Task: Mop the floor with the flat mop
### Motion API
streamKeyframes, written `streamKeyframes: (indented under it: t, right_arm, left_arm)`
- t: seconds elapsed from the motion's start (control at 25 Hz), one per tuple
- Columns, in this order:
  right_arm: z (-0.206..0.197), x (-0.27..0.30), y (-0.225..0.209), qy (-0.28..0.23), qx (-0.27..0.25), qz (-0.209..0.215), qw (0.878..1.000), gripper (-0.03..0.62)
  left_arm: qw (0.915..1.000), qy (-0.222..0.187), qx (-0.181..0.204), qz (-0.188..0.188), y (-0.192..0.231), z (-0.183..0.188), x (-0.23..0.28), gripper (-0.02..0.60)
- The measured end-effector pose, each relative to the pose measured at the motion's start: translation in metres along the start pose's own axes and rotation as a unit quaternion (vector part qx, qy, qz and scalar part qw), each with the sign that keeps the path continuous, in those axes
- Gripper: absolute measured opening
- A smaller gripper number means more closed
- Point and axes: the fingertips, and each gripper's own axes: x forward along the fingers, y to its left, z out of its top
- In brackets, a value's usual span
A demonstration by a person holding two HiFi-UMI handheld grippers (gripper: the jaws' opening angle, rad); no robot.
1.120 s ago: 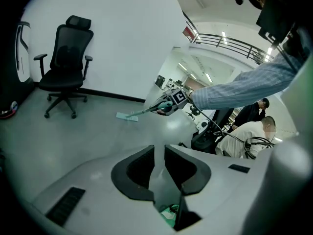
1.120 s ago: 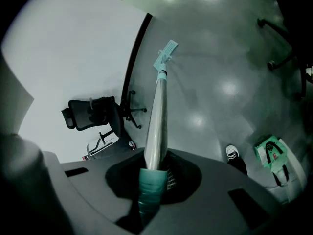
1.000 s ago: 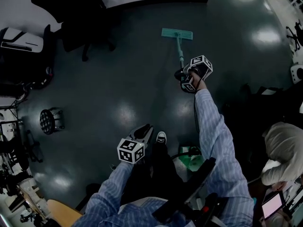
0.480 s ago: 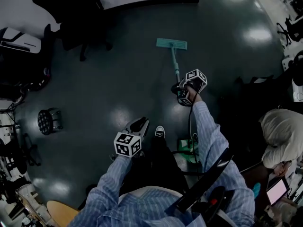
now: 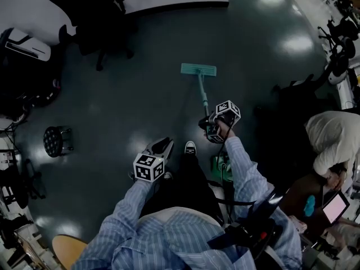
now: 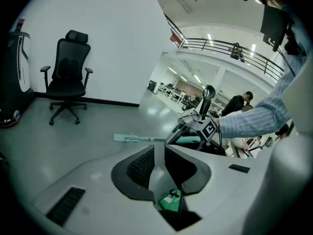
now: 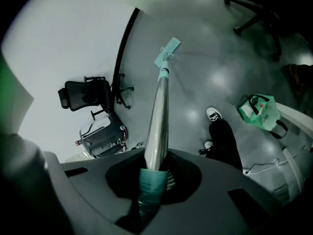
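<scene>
The flat mop lies with its teal head [image 5: 198, 69] flat on the dark floor ahead of me. Its handle [image 5: 203, 100] runs back to my right gripper [image 5: 215, 127], which is shut on the teal grip. In the right gripper view the metal handle [image 7: 159, 111] rises from between the jaws to the mop head [image 7: 167, 50]. My left gripper [image 5: 160, 149] hangs low near my left knee, away from the mop, shut with nothing in it. The left gripper view shows the mop head [image 6: 129, 138] and the right gripper [image 6: 195, 129] beyond its jaws.
A black office chair [image 5: 95, 16] stands by the white wall at the back left, next to a white and black machine [image 5: 25, 44]. A small round stool [image 5: 59, 141] is at the left. A green bag [image 5: 220, 165] sits by my feet. A person [image 5: 332, 145] bends over at the right.
The right gripper has drawn the mop back toward me, so the mop head has slid nearer over the floor. The left gripper has hardly moved.
</scene>
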Motion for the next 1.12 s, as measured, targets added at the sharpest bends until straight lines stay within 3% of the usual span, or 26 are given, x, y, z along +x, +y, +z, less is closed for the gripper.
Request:
streamKeyframes:
  t: [0.68,1.12]
  right_arm:
    - [-0.249,0.058,-0.103,-0.006,0.036,0.028,0.999,0.044]
    - [-0.362,0.081,-0.140,0.000,0.049,0.039,0.998,0.044]
  left_arm:
    - [0.9962,-0.007,0.061,-0.062,-0.043,-0.108,-0.129,0.069]
    - [0.9949,-0.006,0.053,-0.085,-0.042,-0.140,-0.158,0.069]
